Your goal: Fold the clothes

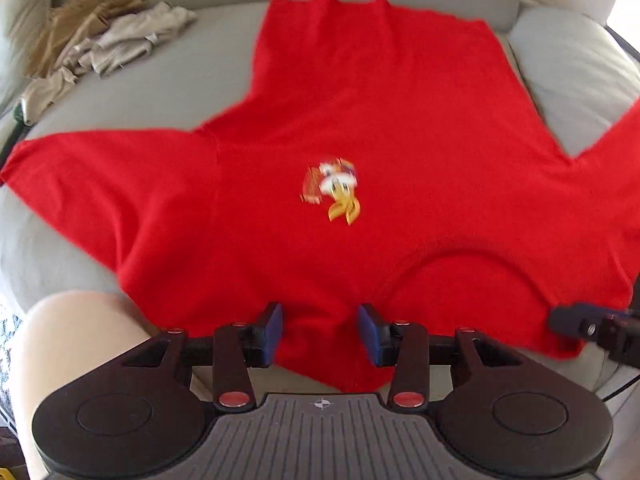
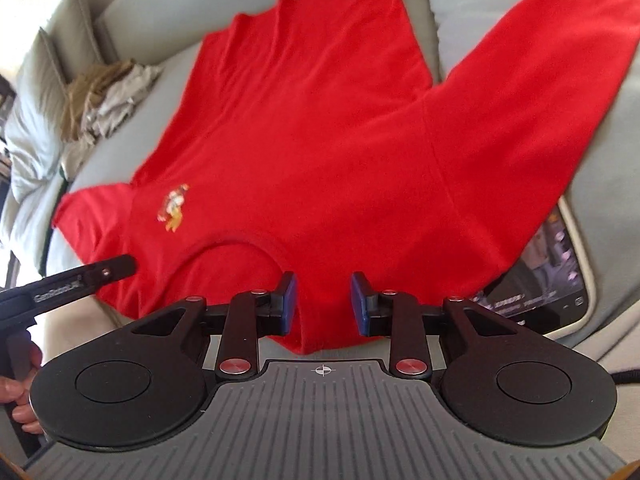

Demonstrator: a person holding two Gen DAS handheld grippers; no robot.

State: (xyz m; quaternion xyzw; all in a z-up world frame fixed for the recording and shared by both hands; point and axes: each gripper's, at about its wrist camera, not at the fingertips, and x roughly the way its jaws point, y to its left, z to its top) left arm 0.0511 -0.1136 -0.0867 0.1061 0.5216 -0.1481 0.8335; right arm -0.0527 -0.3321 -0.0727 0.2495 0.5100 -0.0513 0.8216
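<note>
Red T-shirt (image 1: 360, 120) lies spread flat, front up, on light grey sofa seat (image 1: 168, 76), collar (image 1: 460, 256) toward the cameras and hem at the far backrest. Small cartoon print (image 1: 332, 192) sits on the chest. Both sleeves out to the sides; one sleeve (image 2: 540, 60) drapes up over the grey cushion (image 2: 472, 4) on the right. Left gripper (image 1: 320, 334) is at the near shoulder edge w/ jaws spread apart, red fabric between the blue pads (image 1: 274, 330), not pinched. Right gripper (image 2: 323, 304) is at the other shoulder beside the collar, jaws likewise spread, cloth between them but no grip. Crumpled beige clothes (image 1: 108, 36) sit in a pile at the far left of the seat, well apart from the shirt. Tablet screen (image 2: 548, 272) shows near the right edge in the right wrist view.
</note>
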